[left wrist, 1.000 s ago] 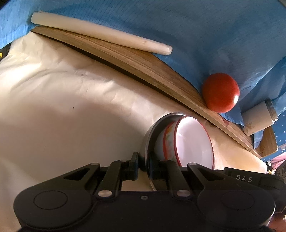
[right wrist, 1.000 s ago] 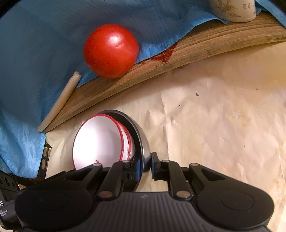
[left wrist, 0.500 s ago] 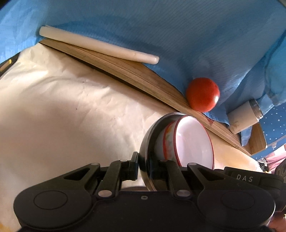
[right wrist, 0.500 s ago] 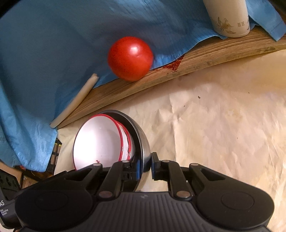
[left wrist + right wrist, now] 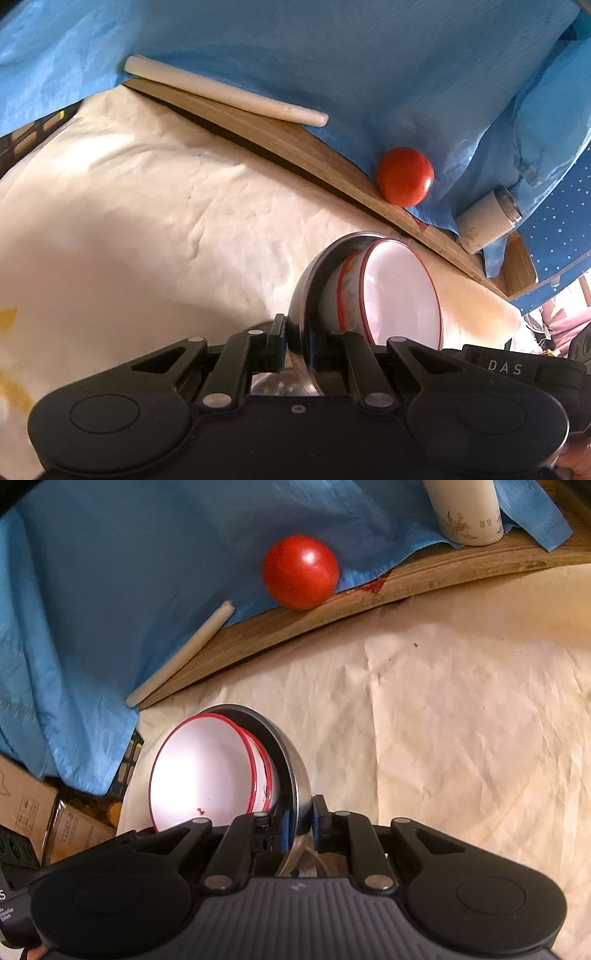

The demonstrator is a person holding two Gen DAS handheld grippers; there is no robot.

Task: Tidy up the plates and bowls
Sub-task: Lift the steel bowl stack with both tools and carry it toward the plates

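Cream paper (image 5: 461,738) is lying below as left gripper (image 5: 295,341) and right gripper (image 5: 298,821) are pinching opposite rims of the slick, stiff steel bowl (image 5: 295,775), its nested red-rimmed bowls (image 5: 199,771) looking fragile.

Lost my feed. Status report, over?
Left gripper and right gripper both clamp the steel bowl rim. Red-rimmed white bowls nested inside. Nothing obstructing.

A steel bowl (image 5: 314,280) is tilted on its side, its rim clamped at 6 o'clock in both wrist views. Nested inside sit two white, red-rimmed bowls (image 5: 207,771), the outer one patterned, mouths facing 3 o'clock in the left view.
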